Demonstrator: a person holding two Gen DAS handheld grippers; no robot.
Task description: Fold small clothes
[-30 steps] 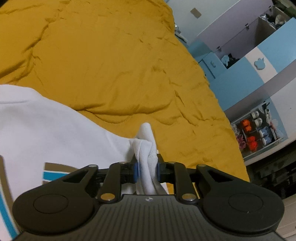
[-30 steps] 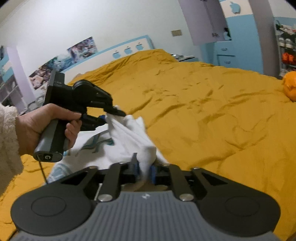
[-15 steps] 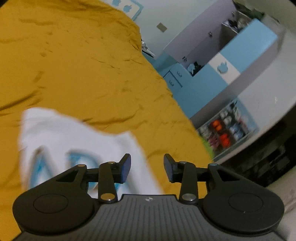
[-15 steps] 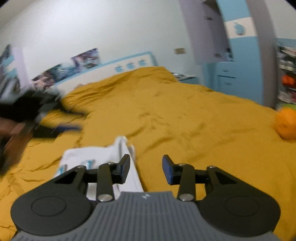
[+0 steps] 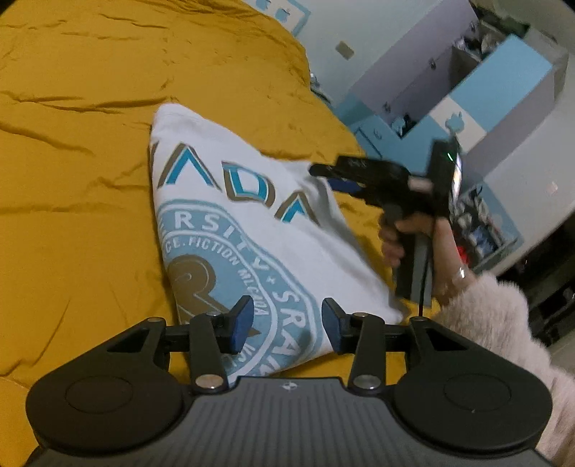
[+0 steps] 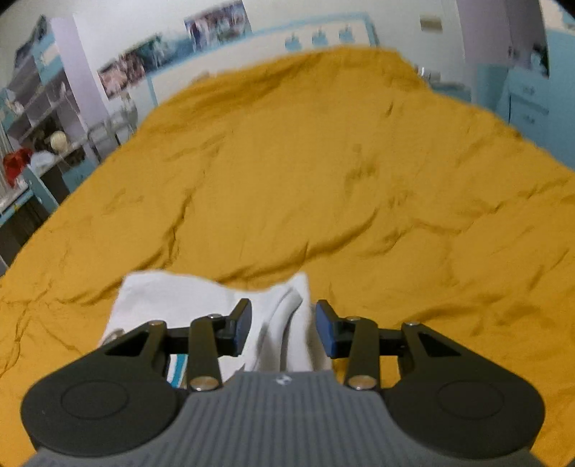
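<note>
the white t-shirt lies folded on the yellow bed, both the left gripper and right gripper with jaws released and empty, so a fold looks done; next needs fresh edge grips.

Shirt near hem: hidden from you under the left gripper body; the round print's lettering is cut off there.
Shirt in your right wrist view: only a folded white edge shows ahead of the right gripper; the rest runs beneath the grey housing.
Right gripper seen from the left: motion-blurred, so you cannot read contact with the cloth.
Hand on its grip: smeared; fingers not separable.
Shelf items beyond that hand: too small to identify.
Wall posters far ahead of the right tongs: blurred, content unreadable.
Bedspread: cut off by both side edges.
</note>
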